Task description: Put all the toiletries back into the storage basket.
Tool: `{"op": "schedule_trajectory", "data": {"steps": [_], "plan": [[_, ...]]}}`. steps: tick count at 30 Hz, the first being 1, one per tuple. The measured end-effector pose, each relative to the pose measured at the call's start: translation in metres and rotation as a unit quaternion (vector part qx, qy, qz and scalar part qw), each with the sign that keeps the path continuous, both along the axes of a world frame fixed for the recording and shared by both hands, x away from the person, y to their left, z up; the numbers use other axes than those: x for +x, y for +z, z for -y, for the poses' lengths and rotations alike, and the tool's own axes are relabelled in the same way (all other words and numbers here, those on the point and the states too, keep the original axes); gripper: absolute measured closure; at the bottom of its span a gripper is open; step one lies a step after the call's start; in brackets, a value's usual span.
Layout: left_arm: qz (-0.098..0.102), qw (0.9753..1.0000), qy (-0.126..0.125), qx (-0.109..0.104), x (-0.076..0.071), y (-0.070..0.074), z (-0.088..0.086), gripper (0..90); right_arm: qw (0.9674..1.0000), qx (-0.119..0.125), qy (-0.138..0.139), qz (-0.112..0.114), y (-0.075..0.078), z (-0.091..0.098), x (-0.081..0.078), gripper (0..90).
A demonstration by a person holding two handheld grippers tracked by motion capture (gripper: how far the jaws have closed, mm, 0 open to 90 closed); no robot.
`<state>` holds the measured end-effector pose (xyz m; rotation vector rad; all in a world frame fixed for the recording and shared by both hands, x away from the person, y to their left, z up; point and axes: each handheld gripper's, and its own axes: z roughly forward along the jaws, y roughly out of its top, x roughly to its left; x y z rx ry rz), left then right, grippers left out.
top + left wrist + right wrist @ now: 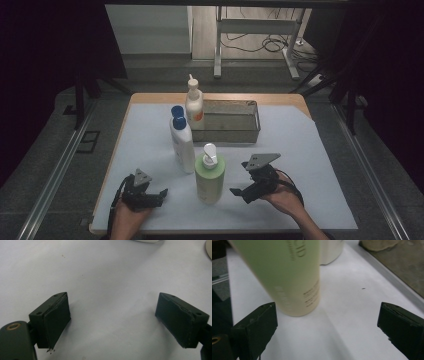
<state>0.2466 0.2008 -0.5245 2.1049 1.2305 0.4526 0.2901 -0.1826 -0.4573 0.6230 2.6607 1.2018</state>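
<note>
A pale green pump bottle (210, 175) stands upright at the front middle of the white table cover (300, 150). My right gripper (240, 194) is just to its right, pointing at it, held in a hand. In the right gripper view the jaws (328, 308) are open with nothing between them, and the green bottle (287, 272) stands close ahead, nearer the left jaw. My left gripper (161, 194) rests at the front left, held in a hand. In its own view the left gripper (112, 296) is open over bare white cover.
A white bottle with a blue cap (182, 145) stands behind the green one, and a second blue-capped bottle (176, 111) is farther back. A white pump bottle with an orange label (194, 105) stands beside a metal tray (255, 112) at the back.
</note>
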Motion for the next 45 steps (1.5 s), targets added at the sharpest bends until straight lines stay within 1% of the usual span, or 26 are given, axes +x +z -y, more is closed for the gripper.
{"op": "schedule_trajectory", "data": {"steps": [1,3,6,17,18,20,29,30,39,45], "plan": [[0.0,1.0,0.0,0.0,0.0,0.0,0.0,12.0,1.0,0.0,0.0,0.0,0.0,0.0,0.0,2.6],[0.0,1.0,0.0,0.0,0.0,0.0,0.0,12.0,1.0,0.002,-0.002,-0.009,0.0,-0.003,-0.003,1.1],[0.0,1.0,0.0,0.0,0.0,0.0,0.0,12.0,0.9995,0.018,-0.001,-0.026,-0.001,-0.006,-0.005,0.0],[0.0,1.0,0.0,0.0,0.0,0.0,0.0,12.0,0.9992,0.032,0.022,-0.013,0.004,-0.026,-0.011,0.0],[0.0,1.0,0.0,0.0,0.0,0.0,0.0,12.0,0.999,0.038,0.021,-0.013,0.006,-0.03,-0.012,0.0],[0.0,1.0,0.0,0.0,0.0,0.0,0.0,12.0,0.9987,0.043,0.023,-0.015,0.007,-0.034,-0.012,0.0],[0.0,1.0,0.0,0.0,0.0,0.0,0.0,12.0,0.9985,0.045,0.03,0.001,0.012,-0.046,-0.011,0.0],[0.0,1.0,0.0,0.0,0.0,0.0,0.0,12.0,0.9984,0.048,0.03,0.007,0.013,-0.048,-0.01,0.4],[0.0,1.0,0.0,0.0,0.0,0.0,0.0,12.0,0.9979,0.055,0.033,0.01,0.017,-0.058,-0.009,0.8],[-0.001,1.0,0.0,0.0,0.0,0.0,0.0,12.0,0.9975,0.056,0.041,0.013,0.018,-0.066,-0.007,2.2]]}}
